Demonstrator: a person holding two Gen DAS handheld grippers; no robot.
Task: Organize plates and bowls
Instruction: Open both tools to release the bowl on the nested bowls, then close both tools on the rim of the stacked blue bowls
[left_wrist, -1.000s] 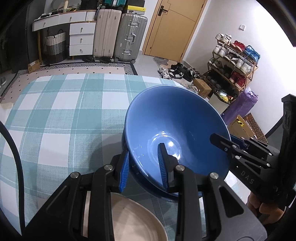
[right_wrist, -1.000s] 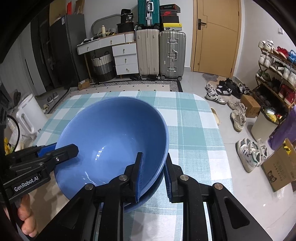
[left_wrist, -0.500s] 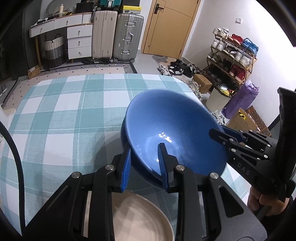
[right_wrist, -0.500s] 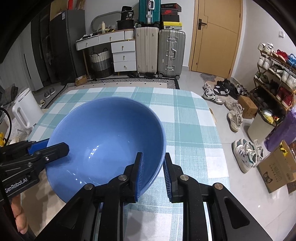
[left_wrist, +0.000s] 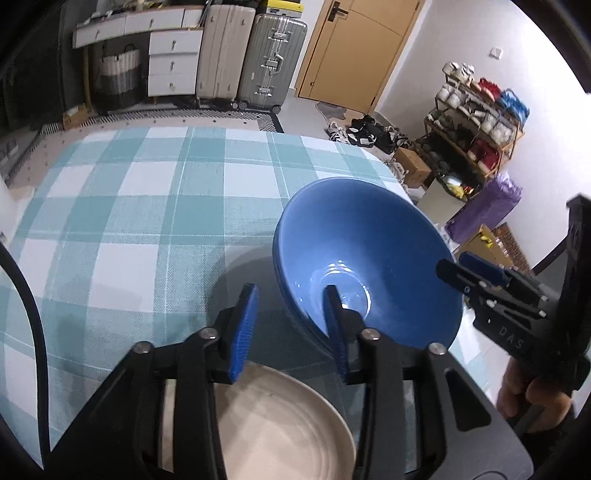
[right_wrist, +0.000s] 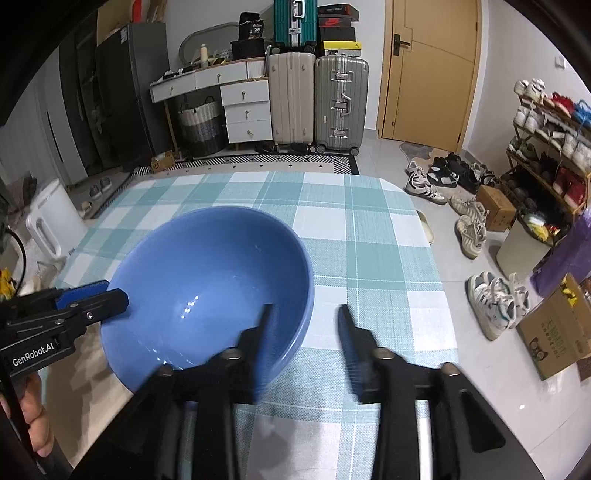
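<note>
A large blue bowl rests on the checked tablecloth, and layered rims on its left side suggest a second blue bowl under it. My left gripper straddles the bowl's near rim with one finger inside and one outside. Its jaws are opening and the pads stand off the rim. My right gripper straddles the opposite rim of the bowl the same way, its jaws opening and blurred. Each gripper shows in the other's view: the right gripper and the left gripper. A cream plate lies under my left gripper.
The table's right edge drops to a floor strewn with shoes and a cardboard box. A white kettle stands left of the table. Suitcases and drawers line the far wall.
Both grippers were shut on the blue bowl's rim and have now spread their jaws off it. The bowl has settled lower onto the table.
</note>
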